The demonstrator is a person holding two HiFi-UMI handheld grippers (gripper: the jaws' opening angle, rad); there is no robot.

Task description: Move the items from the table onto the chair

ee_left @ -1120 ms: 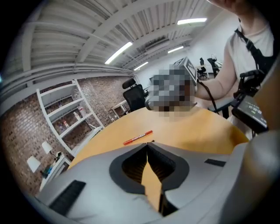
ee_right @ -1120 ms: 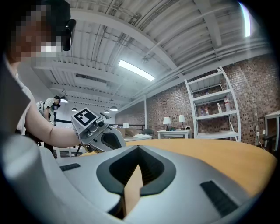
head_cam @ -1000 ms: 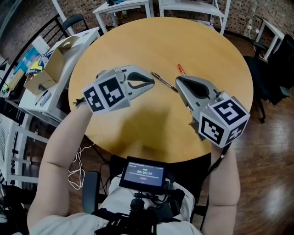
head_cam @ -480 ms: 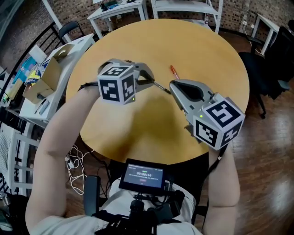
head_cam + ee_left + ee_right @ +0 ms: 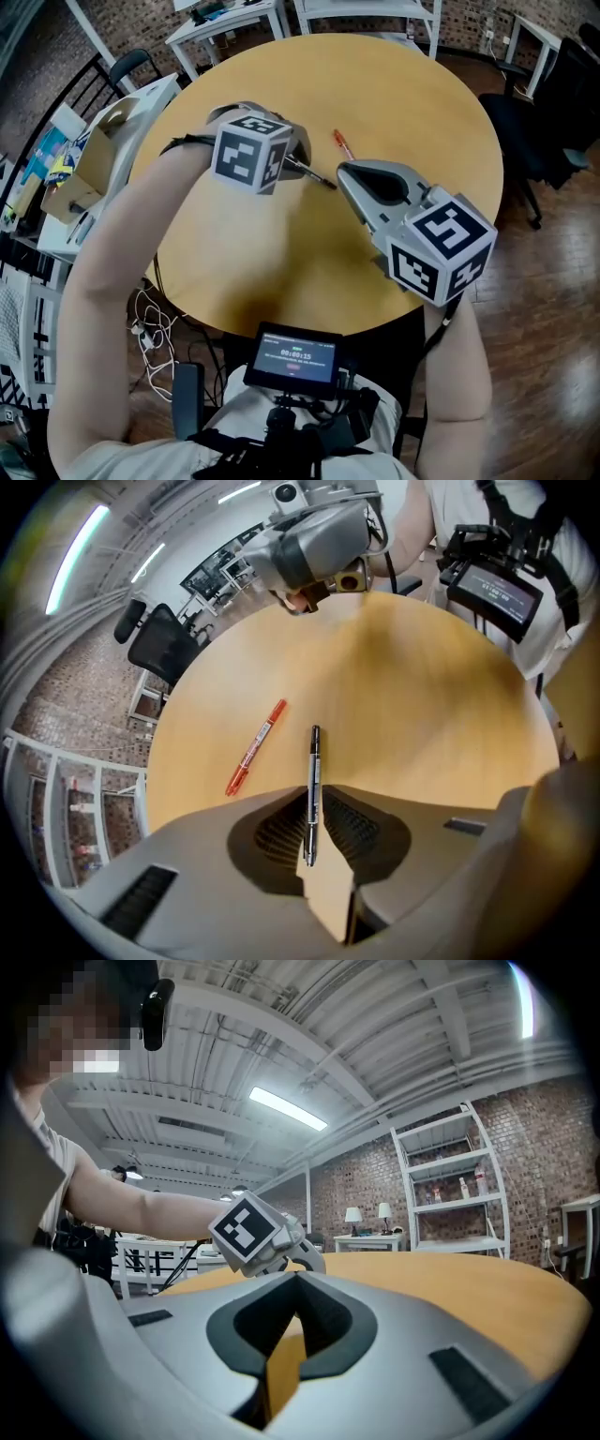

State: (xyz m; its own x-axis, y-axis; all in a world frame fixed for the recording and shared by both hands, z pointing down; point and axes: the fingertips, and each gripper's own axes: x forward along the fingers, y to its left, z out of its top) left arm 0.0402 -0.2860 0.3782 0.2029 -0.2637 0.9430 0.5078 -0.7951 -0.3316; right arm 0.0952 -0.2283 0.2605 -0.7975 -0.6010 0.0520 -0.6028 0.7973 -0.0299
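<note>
Pale wood of the round bench [image 5: 422, 103] carries two things in the head view: a black pen [image 5: 319, 178] and, just beyond the black pen, a red pen [image 5: 343, 146]. The left claw [image 5: 298, 161] tips steeply down over the black pen's near end, presumably to straddle it for a pick-up. The right claw [image 5: 345, 174] hovers just right of the black pen, out of the way. A second ago the left claw lay flatter, its cube facing up, short of the pen. It has since rolled and dropped over it, while the right one has scarcely shifted.

In the left gripper view the black pen lies flat on the bench and runs straight between the ribbed pads [image 5: 273, 829]. They have just been opening and stand clear of it on both sides, so there is no grip yet. The red pen lies left of the black pen, apart from it.

In the right gripper view that claw's tips meet with nothing between them, and it looks level across the bench.
</note>
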